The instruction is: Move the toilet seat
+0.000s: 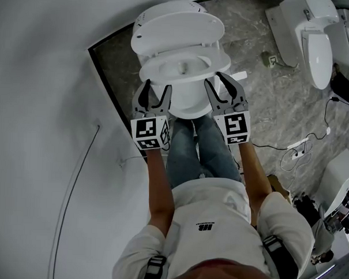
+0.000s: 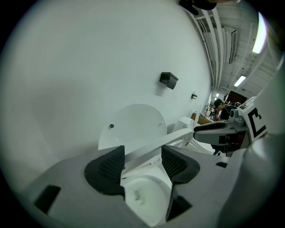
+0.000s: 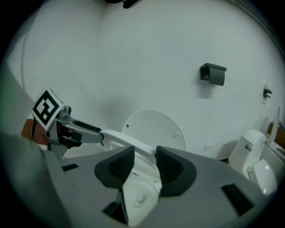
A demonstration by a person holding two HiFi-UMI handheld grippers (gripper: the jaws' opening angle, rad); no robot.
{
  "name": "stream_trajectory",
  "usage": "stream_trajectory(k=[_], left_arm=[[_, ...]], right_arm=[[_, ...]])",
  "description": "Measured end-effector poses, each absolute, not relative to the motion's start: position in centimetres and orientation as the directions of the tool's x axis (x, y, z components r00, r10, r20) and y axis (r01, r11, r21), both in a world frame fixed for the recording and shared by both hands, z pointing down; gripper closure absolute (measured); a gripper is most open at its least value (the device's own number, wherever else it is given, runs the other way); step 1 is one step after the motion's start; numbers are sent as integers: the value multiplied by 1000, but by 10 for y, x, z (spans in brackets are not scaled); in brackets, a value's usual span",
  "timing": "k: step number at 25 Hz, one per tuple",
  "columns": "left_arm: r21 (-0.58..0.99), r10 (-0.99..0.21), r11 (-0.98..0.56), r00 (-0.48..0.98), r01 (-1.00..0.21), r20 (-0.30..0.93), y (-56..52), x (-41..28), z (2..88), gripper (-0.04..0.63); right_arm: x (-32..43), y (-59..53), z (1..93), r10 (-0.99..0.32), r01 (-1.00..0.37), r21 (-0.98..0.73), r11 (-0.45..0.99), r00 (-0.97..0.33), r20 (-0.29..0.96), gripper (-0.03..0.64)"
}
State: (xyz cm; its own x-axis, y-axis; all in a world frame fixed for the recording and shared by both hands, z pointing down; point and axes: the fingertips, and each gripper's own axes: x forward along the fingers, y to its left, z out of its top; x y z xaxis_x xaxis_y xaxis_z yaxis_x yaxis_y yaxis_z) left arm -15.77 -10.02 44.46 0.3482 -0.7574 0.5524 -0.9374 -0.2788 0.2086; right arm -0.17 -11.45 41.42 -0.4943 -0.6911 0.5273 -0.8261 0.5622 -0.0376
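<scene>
Presently: a two-handed hold is being set on the front band of the toilet seat (image 2: 151,149). I judge the step to be securing the seat before swinging it on its rear hinge.

Doing it well:
- Seat each pad fully on the band, not on its lip.
- Keep both sides level so the ring does not twist at the hinge.
- Move both hands together along the hinge's arc, not straight up.
- Go slow near the lid (image 1: 174,23), raised at 12 o'clock, so nothing slams.
- The plastic is glossy and likely slick, so a shallow bite could slip.

Left gripper (image 1: 156,86): jaws wide, with the band crossing the gap between them. No firm pinch is visible.

Right gripper (image 1: 213,78): the gap is narrower and the band likewise sits in it. The pads are not plainly pressing.

Position: the toilet is at 12 o'clock from the person. On the ring, the left gripper sits at about 7 o'clock and the right gripper at about 5 o'clock, well apart, one on each side of the front. In each gripper view the band runs off slantwise toward the other gripper's tips. The inside of the bowl (image 1: 190,105) shows below the band in both gripper views. From that I judge the seat's front to be lifted off the rim, partway between down and the lid, though this is not certain.
</scene>
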Motion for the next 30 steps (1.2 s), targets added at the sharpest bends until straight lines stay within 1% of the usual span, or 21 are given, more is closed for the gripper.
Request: stream_trajectory(k=[11, 30], left_arm=[[205, -770, -264, 334, -943, 544, -121, -163, 440, 327], [204, -794, -241, 313, -949, 521, -151, -172, 436, 345]], right_arm=[[-2, -137, 408, -703, -830, -36, 557, -494, 511, 473], [-8, -167, 403, -710, -825, -29, 564, -502, 494, 491]])
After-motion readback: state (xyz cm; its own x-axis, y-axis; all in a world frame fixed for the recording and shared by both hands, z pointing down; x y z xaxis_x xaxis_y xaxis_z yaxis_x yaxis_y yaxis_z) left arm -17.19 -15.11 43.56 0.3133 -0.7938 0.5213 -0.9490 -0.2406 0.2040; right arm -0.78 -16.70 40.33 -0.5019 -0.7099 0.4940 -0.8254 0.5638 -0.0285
